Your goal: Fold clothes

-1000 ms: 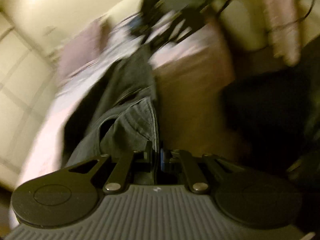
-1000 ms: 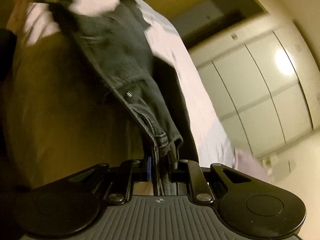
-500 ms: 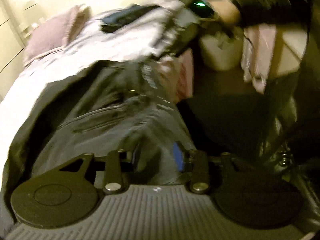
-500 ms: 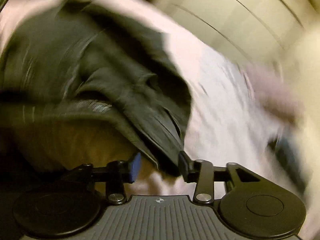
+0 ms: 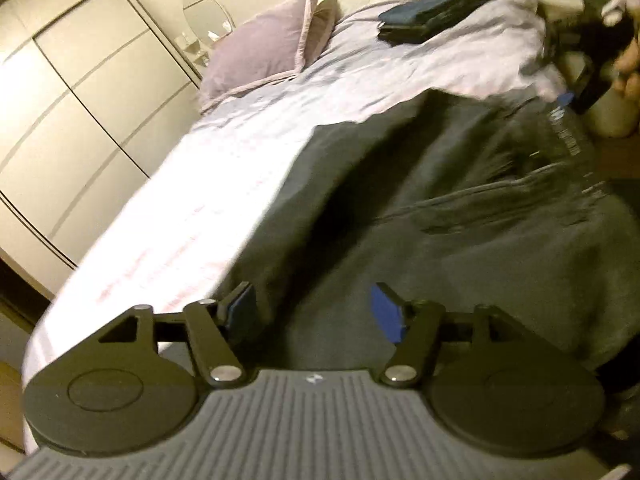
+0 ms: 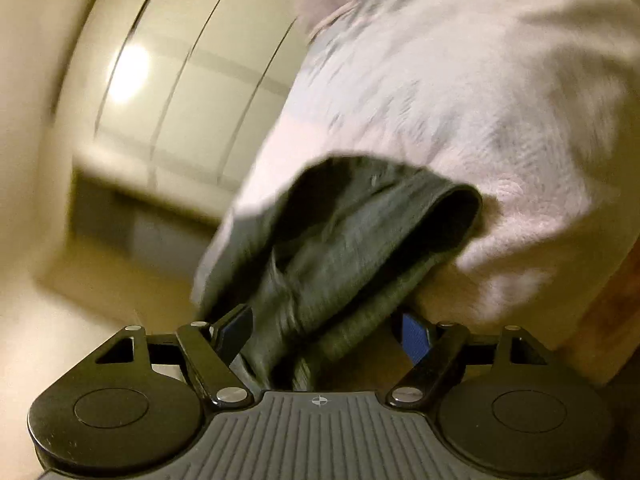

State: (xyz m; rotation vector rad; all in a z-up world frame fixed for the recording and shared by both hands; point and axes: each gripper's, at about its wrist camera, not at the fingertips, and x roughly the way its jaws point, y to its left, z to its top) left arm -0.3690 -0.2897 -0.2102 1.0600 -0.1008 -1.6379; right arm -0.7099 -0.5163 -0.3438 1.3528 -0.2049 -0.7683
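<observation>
- Left gripper [image 5: 312, 312] stood with its jaws spread wide over the dark grey jeans [image 5: 440, 208], pinching nothing; a second earlier those same jaws were pressed together on the denim, so I had let go.
- Right gripper [image 6: 320, 332] was also spread, with a bunched fold of the jeans [image 6: 340, 240] lying loose between its fingers [image 6: 236, 328], where a second earlier it had been clamped on the hem.
- From both releases I judged that the garment had just been swung up and laid down, and that the carrying step was over.
- Half a second before, the cloth was a blur in mid-swing; now it rested spread across the near part of the bed [image 5: 192, 216], with one end hanging over the edge in the right view.
- That left the jeans roughly flat and ready for smoothing and a first fold, though wrinkles and a turned-over corner suggested I would need to straighten them first.
- Beyond the denim, the bed's pale, faintly patterned sheet lay bare toward the far side.
- Farther up sat a lilac pillow [image 5: 260, 48] and a dark folded garment [image 5: 432, 16], well apart from the jeans.
- At the far right of the left view the other gripper showed near the jeans' far end.
- Cream wardrobe doors [image 5: 72, 92] lined the wall, with a small oval mirror [image 5: 206, 10] behind the pillow.
</observation>
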